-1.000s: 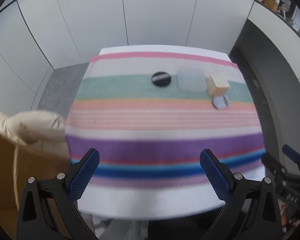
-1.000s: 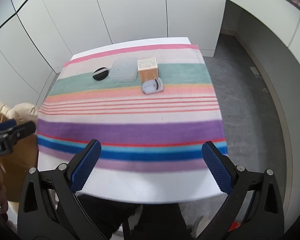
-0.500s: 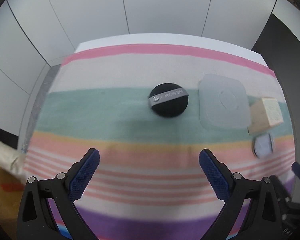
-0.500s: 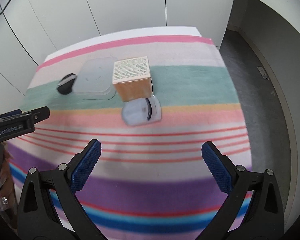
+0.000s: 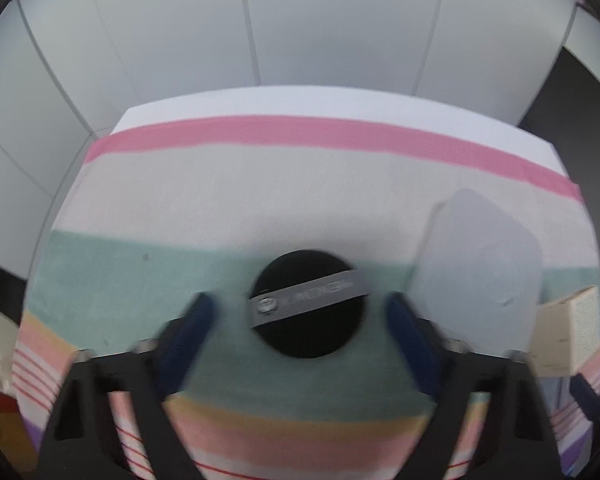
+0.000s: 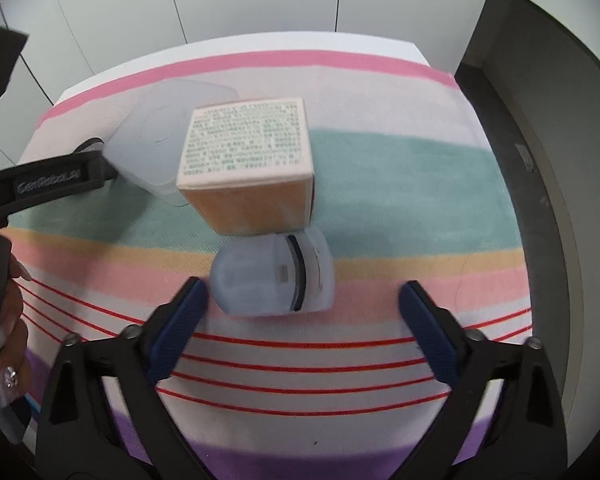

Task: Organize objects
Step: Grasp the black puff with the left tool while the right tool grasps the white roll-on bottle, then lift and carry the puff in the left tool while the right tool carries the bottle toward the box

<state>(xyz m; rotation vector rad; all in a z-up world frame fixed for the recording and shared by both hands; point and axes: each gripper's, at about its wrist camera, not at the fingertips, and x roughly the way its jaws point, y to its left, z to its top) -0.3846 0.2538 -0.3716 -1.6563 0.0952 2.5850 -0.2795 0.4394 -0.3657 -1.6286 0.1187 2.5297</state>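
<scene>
As I read it, the organizing has barely begun: all four things lie loose on the striped cloth of the worktop [image 6: 420, 184], none gathered or stacked that I can see. The black round puff [image 5: 308, 304], with its grey band across the top, sits on the green stripe, and my left gripper [image 5: 300, 320] is right over it, fingers spread wide with one on each side of the puff and neither touching it as far as the blur lets me judge. Just beside it to the right lies the translucent square lid [image 5: 480, 260], and past that the small carton [image 6: 246, 152] stands upright with its printed face up, overlapping the lid's edge from the right wrist view. The clear little case [image 6: 274, 278] lies just in front of the carton, seemingly touching it. My right gripper [image 6: 304, 312] hangs near that case, fingers [image 6: 178, 328] wide apart and holding nothing, the left one close by the case's rounded end. What is left, I judge, is everything: grasping, then placing each thing.
</scene>
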